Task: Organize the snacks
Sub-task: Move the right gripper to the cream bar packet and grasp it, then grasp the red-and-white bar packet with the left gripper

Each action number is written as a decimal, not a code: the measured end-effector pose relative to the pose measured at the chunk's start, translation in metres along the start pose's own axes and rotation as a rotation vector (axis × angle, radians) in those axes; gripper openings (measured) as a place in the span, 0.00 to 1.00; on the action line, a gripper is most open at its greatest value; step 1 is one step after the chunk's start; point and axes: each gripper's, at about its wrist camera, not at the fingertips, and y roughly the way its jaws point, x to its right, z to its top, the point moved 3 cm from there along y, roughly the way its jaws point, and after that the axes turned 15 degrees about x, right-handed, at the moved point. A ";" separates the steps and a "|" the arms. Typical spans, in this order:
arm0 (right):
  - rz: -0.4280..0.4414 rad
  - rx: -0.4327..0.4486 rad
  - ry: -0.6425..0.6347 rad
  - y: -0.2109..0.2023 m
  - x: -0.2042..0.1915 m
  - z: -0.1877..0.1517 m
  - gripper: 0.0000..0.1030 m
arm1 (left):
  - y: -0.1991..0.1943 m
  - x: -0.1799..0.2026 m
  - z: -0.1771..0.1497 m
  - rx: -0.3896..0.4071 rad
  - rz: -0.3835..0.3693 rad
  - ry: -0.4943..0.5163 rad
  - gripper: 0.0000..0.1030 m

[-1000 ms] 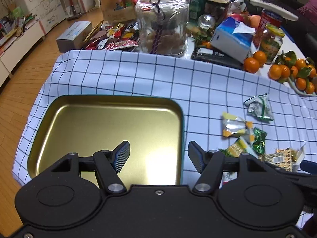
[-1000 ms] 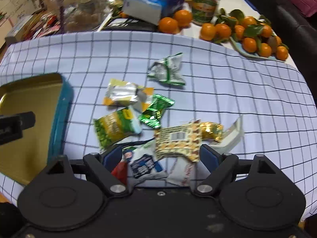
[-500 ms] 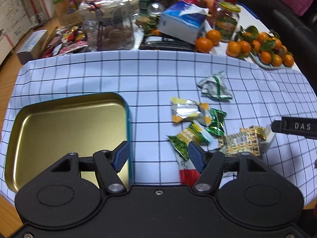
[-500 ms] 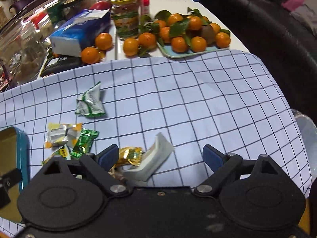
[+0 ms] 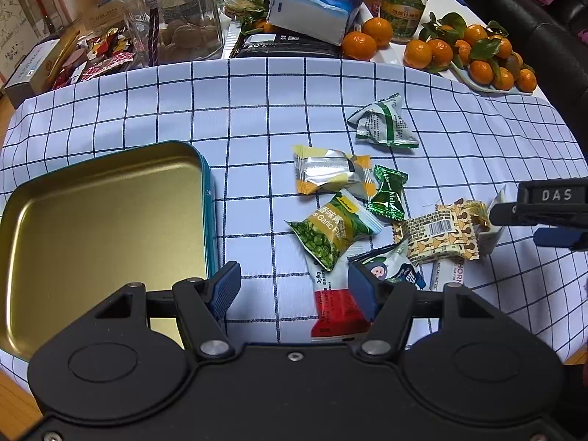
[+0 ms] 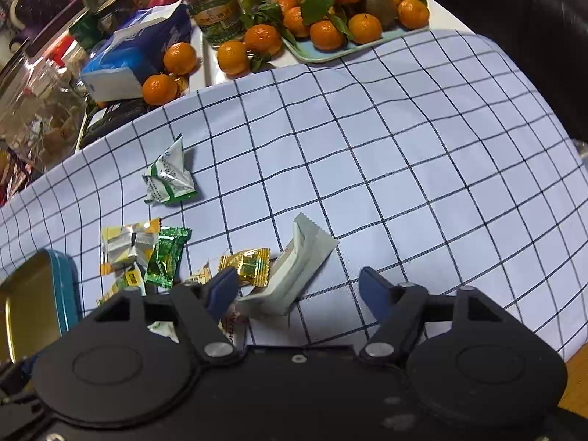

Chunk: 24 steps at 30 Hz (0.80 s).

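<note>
The bench carries a white cloth with a dark blue grid (image 5: 257, 110). On it lies one shallow rectangular tin tray, gold inside with a teal outer wall (image 5: 205, 198), at the left of the cloth and with nothing in it.

To the right of the tray, ten snack packets can be counted, most in a loose cluster:
- one white-and-green crumpled packet (image 5: 384, 125), set apart at the far side;
- one yellow-and-silver packet (image 5: 330, 174), long axis left to right;
- one small green foil sweet (image 5: 387, 193), long axis running near to far;
- one green-and-yellow garlic pea packet (image 5: 332, 233), lying diagonally;
- one red-and-white sachet (image 5: 332, 305), long axis near to far;
- one blue-and-white packet (image 5: 395, 266);
- one tan patterned packet with a barcode (image 5: 437, 235);
- one gold foil sweet (image 6: 250, 266);
- one pale off-white wrapper (image 6: 294, 272), lying diagonally;
- one white strip packet (image 5: 448, 272), mostly covered.

The left tongs (image 5: 294, 288) point steeply down over the cloth between the tray and the cluster, jaws apart, nothing clamped.

The right tongs (image 6: 297, 290) point steeply down at the right end of the cluster. Their jaws have just been closing and stand apart, with the pale wrapper between them; the left pad is at the gold sweet.
</note>
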 end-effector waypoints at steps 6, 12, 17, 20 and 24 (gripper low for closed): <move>-0.009 -0.045 0.054 0.015 0.004 -0.006 0.63 | 0.003 -0.003 -0.003 -0.007 0.006 0.002 0.64; 0.009 -0.056 0.071 0.024 -0.002 -0.010 0.60 | 0.004 -0.007 -0.004 -0.013 0.002 -0.006 0.64; -0.001 -0.046 -0.008 0.024 -0.011 -0.012 0.31 | 0.006 -0.011 -0.003 -0.030 -0.016 -0.041 0.64; -0.028 -0.037 -0.049 0.019 -0.010 -0.012 0.31 | 0.006 -0.011 -0.002 -0.024 -0.012 -0.046 0.64; -0.017 -0.022 -0.045 0.010 -0.006 -0.010 0.30 | 0.009 -0.009 -0.003 -0.037 -0.015 -0.049 0.64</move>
